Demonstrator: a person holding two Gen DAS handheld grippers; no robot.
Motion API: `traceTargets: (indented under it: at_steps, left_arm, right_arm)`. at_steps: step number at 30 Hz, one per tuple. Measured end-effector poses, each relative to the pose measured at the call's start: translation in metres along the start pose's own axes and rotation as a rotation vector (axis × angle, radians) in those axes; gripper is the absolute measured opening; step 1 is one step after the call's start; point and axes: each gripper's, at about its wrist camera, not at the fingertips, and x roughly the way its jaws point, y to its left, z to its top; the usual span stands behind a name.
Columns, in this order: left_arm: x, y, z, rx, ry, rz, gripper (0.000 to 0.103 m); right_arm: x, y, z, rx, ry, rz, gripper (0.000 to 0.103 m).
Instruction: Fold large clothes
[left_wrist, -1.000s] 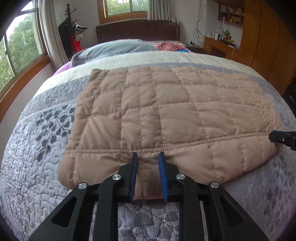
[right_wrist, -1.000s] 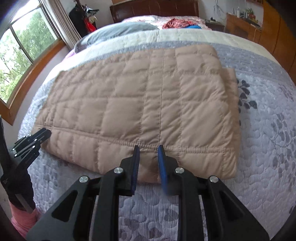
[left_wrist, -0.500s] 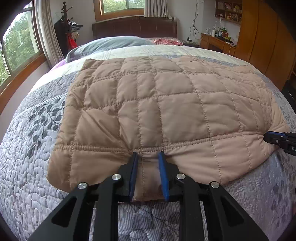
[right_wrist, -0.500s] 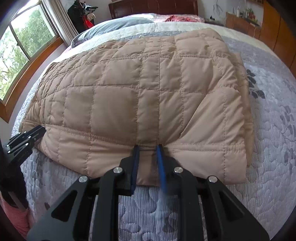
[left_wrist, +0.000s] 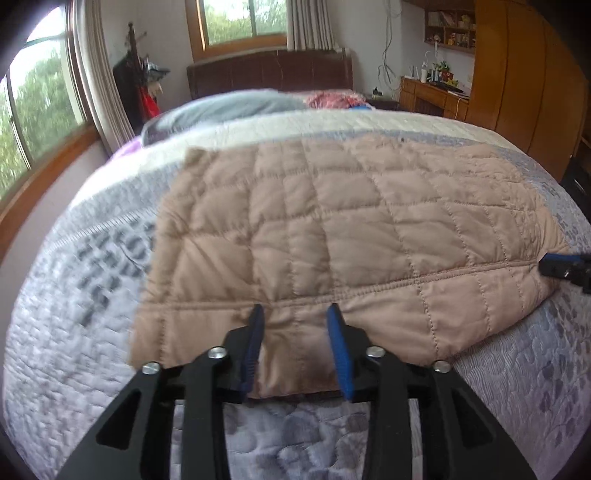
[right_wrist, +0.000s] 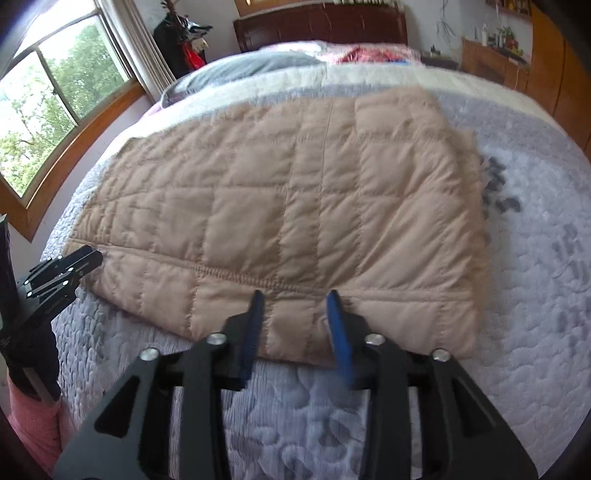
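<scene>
two grippers work the near hem of the tan quilted jacket (left_wrist: 332, 229), which lies folded flat across the centre of the frame on the bed (left_wrist: 92, 332). left gripper (left_wrist: 295, 347) and right gripper (right_wrist: 293, 332) are both opening, hem fabric between the jaws, pads no longer pinching. judged light, puffy, compressible and slippery; take hold at the stitched hem band near the corners.

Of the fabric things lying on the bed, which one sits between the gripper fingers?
The tan quilted padded garment, spread across the near end of the bed. The grey pillow and red patterned cloth lie far off by the headboard.
</scene>
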Motion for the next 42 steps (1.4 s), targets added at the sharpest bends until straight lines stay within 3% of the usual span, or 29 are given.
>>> traceTargets:
  at_steps: [8, 15, 21, 25, 33, 38, 42]
  left_arm:
    - [-0.025, 0.026, 0.008, 0.006, -0.058, 0.082, 0.051]
    - [-0.012, 0.05, 0.022, -0.015, -0.039, 0.104, 0.061]
    - [0.022, 0.092, 0.038, -0.129, 0.048, 0.01, 0.064]
    - [0.049, 0.134, 0.046, -0.278, 0.126, -0.163, 0.067]
    - [0.098, 0.163, 0.052, -0.4, 0.213, -0.402, 0.072]
    - [0.119, 0.155, 0.057, -0.406, 0.227, -0.449, 0.08]
    - [0.127, 0.148, 0.067, -0.41, 0.233, -0.452, 0.081]
  right_arm:
    - [-0.043, -0.05, 0.02, 0.068, -0.108, -0.071, 0.078]
    - [-0.034, -0.099, 0.031, 0.176, -0.067, -0.043, 0.087]
    - [-0.01, -0.129, 0.039, 0.277, -0.008, 0.05, 0.089]
    - [0.001, -0.142, 0.046, 0.329, 0.008, 0.12, 0.09]
    - [0.028, -0.154, 0.063, 0.389, 0.08, 0.222, 0.091]
    - [0.051, -0.148, 0.07, 0.373, 0.136, 0.219, 0.091]
    - [0.059, -0.143, 0.075, 0.352, 0.125, 0.206, 0.091]
